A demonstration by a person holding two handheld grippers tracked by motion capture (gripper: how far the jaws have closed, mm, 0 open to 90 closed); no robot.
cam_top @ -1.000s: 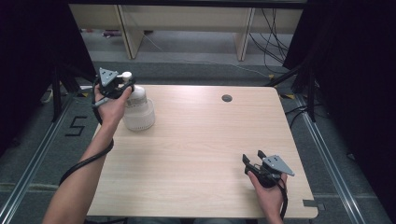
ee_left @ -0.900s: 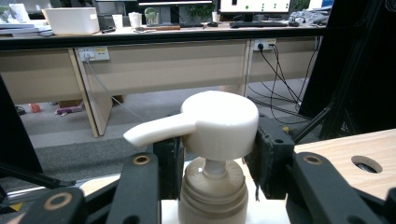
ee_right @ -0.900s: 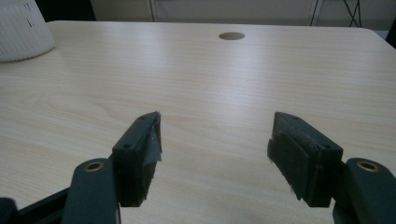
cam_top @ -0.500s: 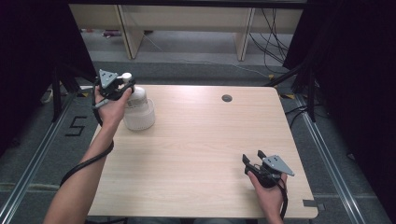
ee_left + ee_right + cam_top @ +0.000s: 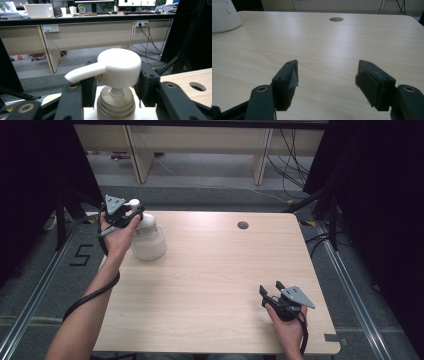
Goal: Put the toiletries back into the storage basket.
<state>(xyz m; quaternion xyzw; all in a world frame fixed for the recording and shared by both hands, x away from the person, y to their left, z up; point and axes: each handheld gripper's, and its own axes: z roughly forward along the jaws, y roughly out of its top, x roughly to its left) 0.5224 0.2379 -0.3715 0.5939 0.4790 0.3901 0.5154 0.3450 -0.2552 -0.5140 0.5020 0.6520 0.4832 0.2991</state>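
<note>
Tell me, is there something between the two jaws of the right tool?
No, the right tool has open jaws with bare table between them.

White pump bottle upright at table's far-left corner, nozzle pointing left.

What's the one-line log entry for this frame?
left gripper: jaws just opening, around pump bottle head, far-left table corner | right gripper: open, empty, near right edge | bottle: upright
</note>
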